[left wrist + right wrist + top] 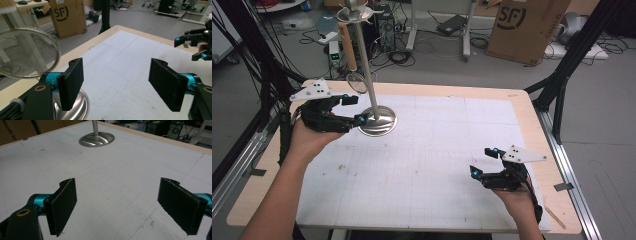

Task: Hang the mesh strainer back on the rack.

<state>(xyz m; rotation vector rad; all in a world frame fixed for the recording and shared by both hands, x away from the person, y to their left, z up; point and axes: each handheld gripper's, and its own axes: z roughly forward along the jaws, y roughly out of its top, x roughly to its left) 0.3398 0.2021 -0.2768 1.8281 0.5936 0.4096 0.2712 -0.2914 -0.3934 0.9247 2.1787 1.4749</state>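
Note:
A metal stand with a round shiny base (378, 121) and a tall pole (366, 60) rises from the white mat (432, 150) at the table's far left. A wire mesh strainer (25, 52) hangs beside the pole, just left of my left gripper's jaws. My left gripper (356, 109) is open right beside the base, with nothing between its pads (71, 85). The base's edge (83, 105) lies under the left jaw. Near the front right of the mat, my right gripper (483, 162) is open and empty, pointing toward the stand's base (97, 139).
A cardboard box (527, 27) stands on the floor beyond the table, among cables and desk legs. Black frame posts (562, 75) flank the table's back corners. The wooden table edge (532, 125) borders the mat.

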